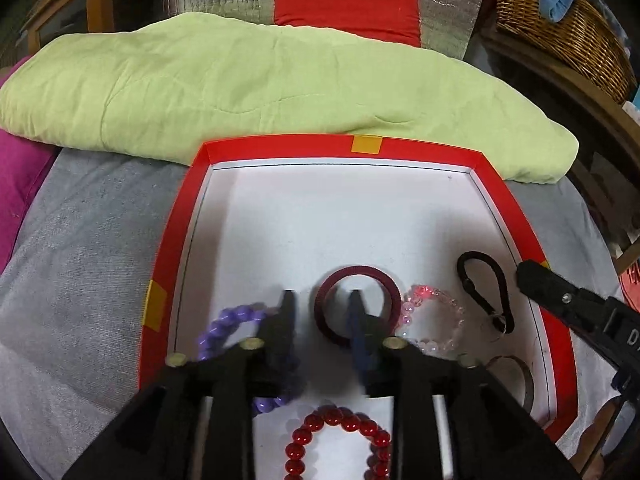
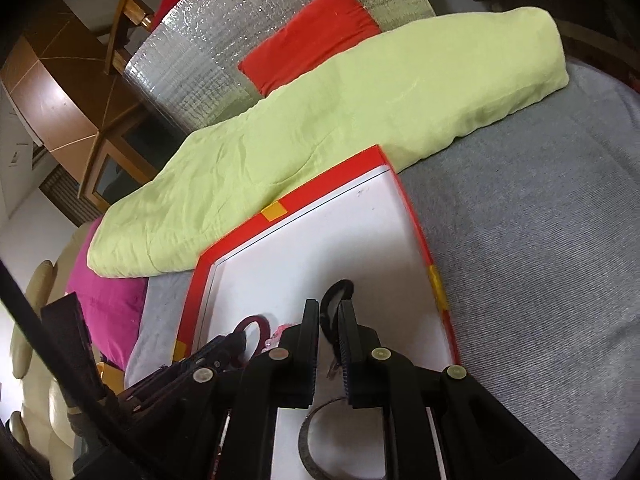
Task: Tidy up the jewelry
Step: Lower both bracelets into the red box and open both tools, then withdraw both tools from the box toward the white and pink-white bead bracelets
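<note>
A red-rimmed tray (image 1: pixel 182 220) with a white floor holds the jewelry. My left gripper (image 1: pixel 322 300) is open and empty over it, with a purple bead bracelet (image 1: pixel 224 326) at its left finger and a dark red bangle (image 1: pixel 394 300) around its right fingertip. A red bead bracelet (image 1: pixel 338 430) lies below, a clear pink bead bracelet (image 1: pixel 434 322) to the right, then a black cord loop (image 1: pixel 482 286) and a grey bangle (image 1: pixel 524 380). My right gripper (image 2: pixel 329 310) stands nearly closed around the black cord loop (image 2: pixel 334 298). The grey bangle (image 2: pixel 308 438) lies beneath it.
The tray (image 2: pixel 420 224) sits on a grey blanket (image 2: pixel 540 240). A folded light green quilt (image 1: pixel 240 88) lies right behind it, with a red cushion (image 1: pixel 346 8) and a silver foil pad further back. A wicker basket (image 1: pixel 560 28) stands at the right. A magenta cushion (image 2: pixel 108 300) lies at the left.
</note>
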Action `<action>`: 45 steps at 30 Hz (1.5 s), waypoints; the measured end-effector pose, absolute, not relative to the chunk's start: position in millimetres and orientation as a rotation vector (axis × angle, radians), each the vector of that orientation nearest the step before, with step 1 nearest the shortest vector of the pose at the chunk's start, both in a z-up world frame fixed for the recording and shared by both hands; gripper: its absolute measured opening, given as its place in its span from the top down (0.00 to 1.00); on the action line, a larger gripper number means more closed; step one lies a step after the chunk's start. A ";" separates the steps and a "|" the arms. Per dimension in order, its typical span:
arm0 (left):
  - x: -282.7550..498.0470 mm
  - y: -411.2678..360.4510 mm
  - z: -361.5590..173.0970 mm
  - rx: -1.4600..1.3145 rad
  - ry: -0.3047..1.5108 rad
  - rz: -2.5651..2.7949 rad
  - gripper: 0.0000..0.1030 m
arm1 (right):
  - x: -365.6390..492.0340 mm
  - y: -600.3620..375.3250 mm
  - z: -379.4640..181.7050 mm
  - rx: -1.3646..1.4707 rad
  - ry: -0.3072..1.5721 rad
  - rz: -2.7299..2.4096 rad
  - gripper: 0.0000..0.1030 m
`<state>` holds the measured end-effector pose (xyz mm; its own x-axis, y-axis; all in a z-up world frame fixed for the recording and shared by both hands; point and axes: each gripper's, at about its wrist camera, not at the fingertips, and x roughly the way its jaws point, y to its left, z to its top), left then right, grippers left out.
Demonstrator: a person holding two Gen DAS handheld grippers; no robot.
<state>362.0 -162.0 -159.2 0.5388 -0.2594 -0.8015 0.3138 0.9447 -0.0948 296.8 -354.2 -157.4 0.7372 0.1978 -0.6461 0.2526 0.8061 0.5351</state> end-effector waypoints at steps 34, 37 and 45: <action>197.5 -73.8 -113.6 0.193 0.861 -0.201 0.34 | 172.8 -306.7 -116.7 0.444 0.858 0.079 0.57; 182.2 -67.1 -126.9 0.164 0.920 -0.221 0.34 | 162.8 -299.5 -130.0 0.434 0.916 0.084 0.57; 167.4 -64.4 -146.1 0.164 0.978 -0.269 0.34 | 171.2 -269.8 -153.4 0.344 1.011 0.118 0.50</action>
